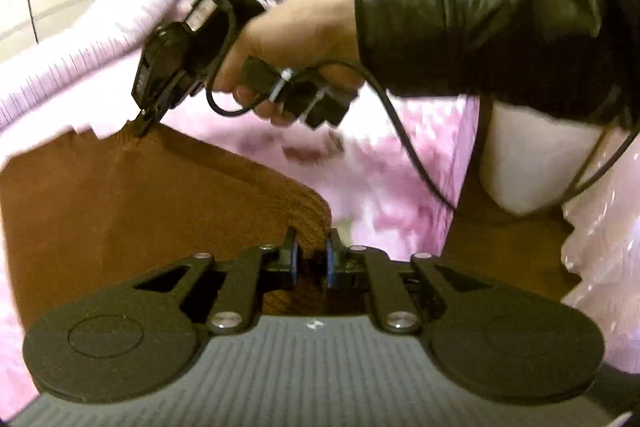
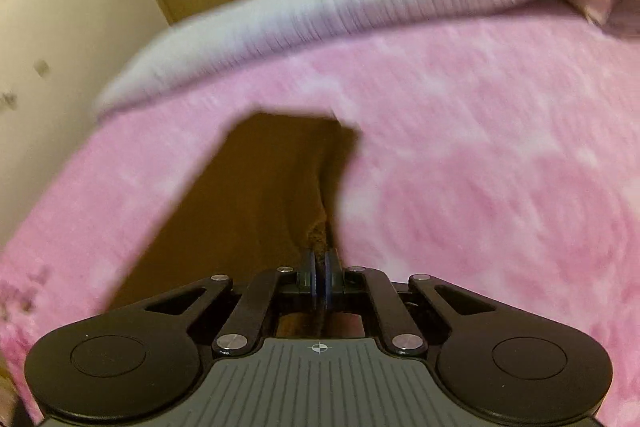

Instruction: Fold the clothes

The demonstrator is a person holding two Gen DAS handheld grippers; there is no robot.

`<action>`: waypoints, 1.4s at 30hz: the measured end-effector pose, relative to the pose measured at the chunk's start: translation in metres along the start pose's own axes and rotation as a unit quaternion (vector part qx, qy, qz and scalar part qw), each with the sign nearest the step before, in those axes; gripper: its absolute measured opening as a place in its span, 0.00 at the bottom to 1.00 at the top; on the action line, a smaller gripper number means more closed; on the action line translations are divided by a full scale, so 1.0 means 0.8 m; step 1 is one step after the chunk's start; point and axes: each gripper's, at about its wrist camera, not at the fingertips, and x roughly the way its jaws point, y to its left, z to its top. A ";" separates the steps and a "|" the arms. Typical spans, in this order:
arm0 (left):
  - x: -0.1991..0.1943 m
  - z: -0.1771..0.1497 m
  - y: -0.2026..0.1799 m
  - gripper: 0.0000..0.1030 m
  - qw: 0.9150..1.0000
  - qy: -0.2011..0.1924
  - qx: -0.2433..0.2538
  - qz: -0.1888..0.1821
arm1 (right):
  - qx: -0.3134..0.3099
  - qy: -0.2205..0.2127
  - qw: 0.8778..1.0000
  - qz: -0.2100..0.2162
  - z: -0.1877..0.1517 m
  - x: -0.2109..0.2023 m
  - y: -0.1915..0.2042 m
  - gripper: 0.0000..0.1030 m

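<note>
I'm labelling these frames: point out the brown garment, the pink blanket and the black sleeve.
brown garment [image 1: 100, 211]: left wrist view, its flat middle.
pink blanket [image 2: 480, 167]: right wrist view, its open fuzzy surface.
black sleeve [image 1: 500, 27]: left wrist view, the forearm part.

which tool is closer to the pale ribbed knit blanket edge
Right. The right tool, shut on the brown knitted garment, sits right beside the pale ribbed blanket edge; the left tool grips the garment's nearer edge, farther away.
</note>
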 end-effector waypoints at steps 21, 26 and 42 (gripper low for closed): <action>-0.131 -0.099 0.063 0.24 0.992 -0.010 -0.105 0.066 | 0.012 -0.014 0.999 0.048 -0.201 -0.159 0.102 0.36; -0.154 -0.109 0.063 0.25 0.994 -0.013 -0.086 0.070 | 0.000 -0.016 1.000 0.000 -0.203 -0.187 0.118 0.36; -0.132 -0.120 0.067 0.41 0.995 -0.017 -0.042 0.088 | -0.063 -0.008 0.998 0.002 -0.241 -0.161 0.153 0.46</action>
